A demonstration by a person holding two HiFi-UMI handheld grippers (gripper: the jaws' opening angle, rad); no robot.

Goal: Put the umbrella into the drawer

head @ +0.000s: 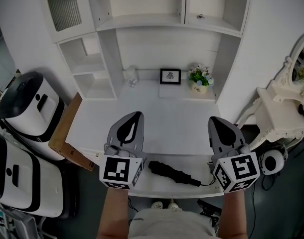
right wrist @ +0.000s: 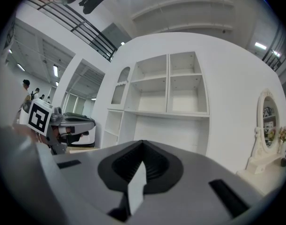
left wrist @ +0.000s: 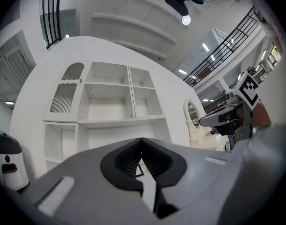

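A folded black umbrella (head: 173,173) lies on the white desk (head: 162,116) near its front edge, between my two grippers. My left gripper (head: 135,114) is held above the desk to the umbrella's left, jaws shut and empty. My right gripper (head: 214,119) hovers to the umbrella's right, jaws also shut with nothing in them. In the left gripper view the jaws (left wrist: 141,142) meet at their tips, and the right gripper (left wrist: 213,121) shows at the right. The right gripper view shows its shut jaws (right wrist: 142,144) and the left gripper (right wrist: 84,122) at the left. No drawer front is visible.
At the back of the desk stand a small framed picture (head: 170,76), a flower pot (head: 200,79) and a white figurine (head: 131,75). White shelving (head: 92,63) rises behind. White machines (head: 25,106) and a wooden panel (head: 65,131) sit left; a vanity table (head: 281,111) stands right.
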